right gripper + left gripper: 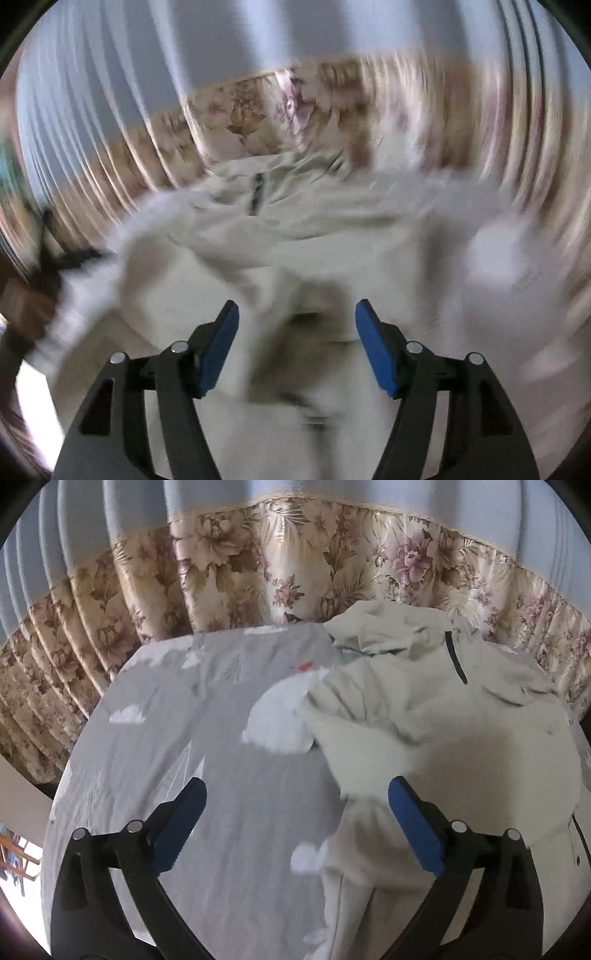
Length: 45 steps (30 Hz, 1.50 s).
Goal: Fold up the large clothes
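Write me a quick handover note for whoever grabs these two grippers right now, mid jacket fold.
Left gripper: open, empty, hanging over the grey cloud-print sheet just left of the jacket.
Right gripper: open, nothing pinched, over the jacket; its view is heavily blurred.
Jacket: cream, with a dark zip, lying on the right part of the sheet, collar end toward the floral curtain. One sleeve trails down toward the near edge.
Done: jacket is on the sheet, partly bunched; any folds made so far are hard to tell.
Left: fold in the loose sleeve, then fold the body.
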Tool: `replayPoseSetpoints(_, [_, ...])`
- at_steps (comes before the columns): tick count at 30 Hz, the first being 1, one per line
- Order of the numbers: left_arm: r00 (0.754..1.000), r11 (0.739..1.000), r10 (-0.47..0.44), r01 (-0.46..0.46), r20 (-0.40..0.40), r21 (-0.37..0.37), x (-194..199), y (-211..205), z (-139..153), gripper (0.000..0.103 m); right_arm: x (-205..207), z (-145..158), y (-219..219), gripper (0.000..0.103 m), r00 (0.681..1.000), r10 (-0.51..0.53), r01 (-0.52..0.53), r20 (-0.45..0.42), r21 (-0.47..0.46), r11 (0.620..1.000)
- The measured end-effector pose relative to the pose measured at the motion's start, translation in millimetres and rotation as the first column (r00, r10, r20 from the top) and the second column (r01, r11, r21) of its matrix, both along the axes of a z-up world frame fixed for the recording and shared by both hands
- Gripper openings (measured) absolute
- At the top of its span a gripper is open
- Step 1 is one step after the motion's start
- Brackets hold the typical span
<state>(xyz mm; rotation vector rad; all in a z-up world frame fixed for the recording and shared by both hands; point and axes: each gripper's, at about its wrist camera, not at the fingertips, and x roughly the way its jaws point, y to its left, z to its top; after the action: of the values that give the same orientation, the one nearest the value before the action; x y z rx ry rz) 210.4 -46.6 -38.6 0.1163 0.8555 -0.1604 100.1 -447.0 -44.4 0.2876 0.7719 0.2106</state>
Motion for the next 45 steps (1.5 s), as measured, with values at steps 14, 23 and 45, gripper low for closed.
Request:
replayPoseSetpoints(14, [1.000,0.999,-0.017,0.017,0.000,0.038,56.5,-42.7,-8.7,0.017,51.1,23.3,61.9,0.008,0.993,0.062,-0.038,0.097,-0.229,0.973])
replayPoseSetpoints(23, [0.996,0.992,0.090,-0.092,0.021,0.084,74.4,-46.2,-30.1,0.026,117.9,-39.3,33.1,0.046,0.992,-0.054,0.014,-0.117,-0.320,0.947])
replayPoseSetpoints(45, [0.990,0.999,0.051,-0.048,0.130,-0.027,-76.9,-43.3,87.4,0.100,-40.6,94.6,34.4,0.089,0.980,-0.196,0.190,-0.036,-0.123,0.974])
